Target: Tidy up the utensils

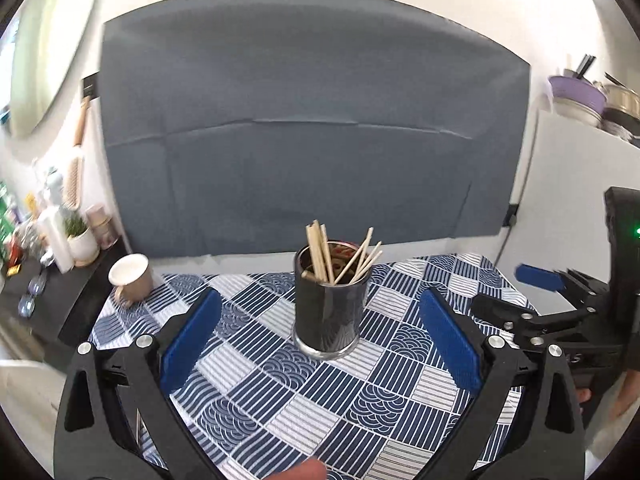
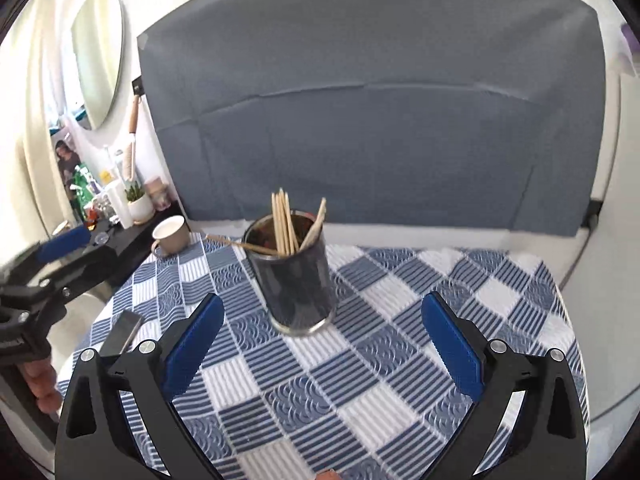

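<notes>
Left jaws: the left gripper (image 1: 320,324) has its blue pads spread wide with nothing between them but tablecloth; it grips nothing.
Right jaws: the right gripper (image 2: 322,334) is likewise spread wide and empty, its pads clear of everything.
Holder: the dark metal holder (image 1: 329,314) stands upright on the checked tablecloth (image 1: 280,408), at 12 o'clock from both pairs of jaws, near but not touched.
Chopsticks: the wooden chopsticks (image 1: 320,254) stand loose in the holder, fanned toward 11 and 1 o'clock; in the right wrist view one stick (image 2: 236,242) lies nearly flat over the rim, pointing to 9 o'clock.
Stage: by my reading the sticks are already in the holder, and only tidying or pulling away remains.
Risk, tipping: the holder looks tall for its base, so a pad knocking its upper wall could topple it and spill the sticks.
Risk, stray stick: the low stick looks poorly seated; a brush from the left gripper, which is at 9 o'clock in the right wrist view, could flick it onto the cloth.
Risk, collision: the two grippers are close side by side, so converging on the holder could make them clash.
Risk, cup: the beige cup (image 1: 132,278) sits at 10 o'clock at the cloth's far edge, where a wide sweep could push it off.
Risk, cloth: dragging a fingertip could ruck the cloth and shift the holder.
</notes>
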`<state>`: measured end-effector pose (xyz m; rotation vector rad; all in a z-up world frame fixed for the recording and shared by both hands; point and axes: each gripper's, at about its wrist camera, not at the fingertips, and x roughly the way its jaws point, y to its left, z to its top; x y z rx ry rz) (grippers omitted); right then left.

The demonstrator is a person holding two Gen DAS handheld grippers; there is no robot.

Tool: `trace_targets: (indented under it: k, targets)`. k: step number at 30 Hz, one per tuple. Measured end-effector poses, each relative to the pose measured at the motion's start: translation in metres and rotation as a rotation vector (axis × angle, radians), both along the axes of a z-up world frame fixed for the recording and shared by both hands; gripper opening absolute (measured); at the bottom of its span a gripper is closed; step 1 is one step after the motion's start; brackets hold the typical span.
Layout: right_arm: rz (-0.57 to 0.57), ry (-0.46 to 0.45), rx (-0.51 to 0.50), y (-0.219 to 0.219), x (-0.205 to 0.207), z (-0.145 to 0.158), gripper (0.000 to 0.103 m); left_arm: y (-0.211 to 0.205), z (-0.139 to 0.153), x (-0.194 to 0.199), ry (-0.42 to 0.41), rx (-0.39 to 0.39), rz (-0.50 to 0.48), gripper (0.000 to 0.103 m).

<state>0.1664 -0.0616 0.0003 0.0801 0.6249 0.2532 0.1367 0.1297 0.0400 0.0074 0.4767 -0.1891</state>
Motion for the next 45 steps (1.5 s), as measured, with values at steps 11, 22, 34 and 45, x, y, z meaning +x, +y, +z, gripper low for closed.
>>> trace_targets:
  k: [11,22,34,45]
  targets:
    - [-0.082,0.023,-0.03,0.02,-0.058,-0.01,0.095,0.005,-0.029,-0.035,0.097,0.037,-0.015,0.097]
    - [-0.129,0.092,-0.053,0.033,-0.088,-0.019,0.095,0.01,-0.031,-0.054,0.105,0.055,0.005,0.097]
    - [-0.154,0.111,-0.046,0.03,-0.095,-0.025,0.095,0.014,-0.035,-0.057,0.117,0.052,0.007,0.097]
    - [-0.147,0.111,-0.053,0.032,-0.097,-0.026,0.095,0.016,-0.04,-0.056,0.148,0.041,-0.008,0.097]
